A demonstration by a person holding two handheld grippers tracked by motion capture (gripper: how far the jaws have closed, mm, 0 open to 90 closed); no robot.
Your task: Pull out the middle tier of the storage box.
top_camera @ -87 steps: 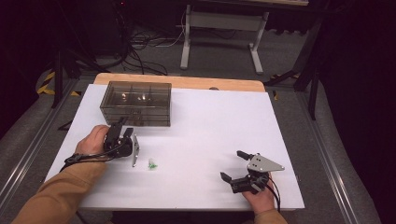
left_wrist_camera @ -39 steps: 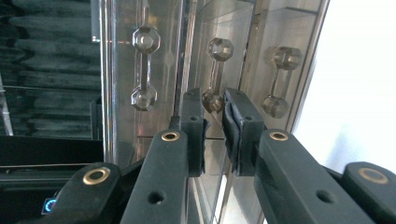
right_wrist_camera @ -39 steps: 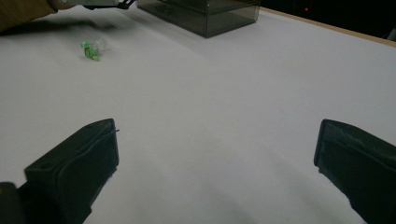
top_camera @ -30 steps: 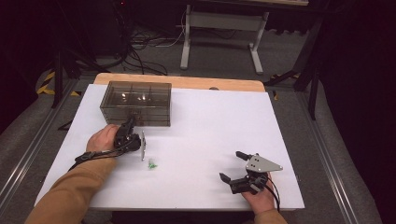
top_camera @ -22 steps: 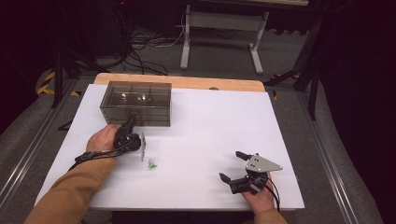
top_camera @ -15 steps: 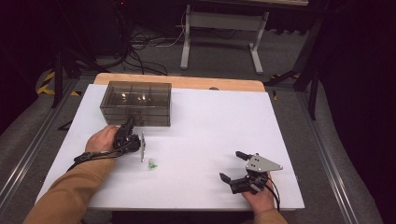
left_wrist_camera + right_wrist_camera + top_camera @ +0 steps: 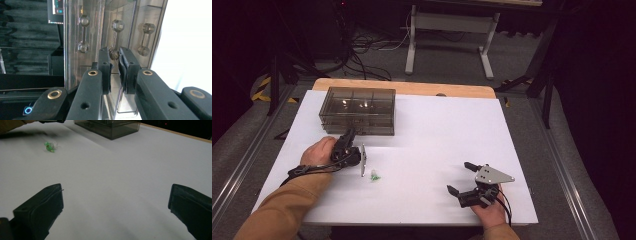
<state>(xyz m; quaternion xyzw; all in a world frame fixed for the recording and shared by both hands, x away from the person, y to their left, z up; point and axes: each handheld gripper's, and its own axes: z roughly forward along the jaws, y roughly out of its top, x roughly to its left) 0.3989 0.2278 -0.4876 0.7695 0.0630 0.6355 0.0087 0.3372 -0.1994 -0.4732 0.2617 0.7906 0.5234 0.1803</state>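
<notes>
The smoky transparent plastic drawer box is seen in the upper left of the high view, at the far edge of the white table. In the left gripper view the left gripper is held right at the box front, its jaws drawn nearly together around the lower knob of the clear middle drawer handle; whether the pads press on it cannot be told. A small green wrapped sweet lies just below and right of that gripper in the high view. The right gripper rests at the lower right, jaws spread wide over bare table.
</notes>
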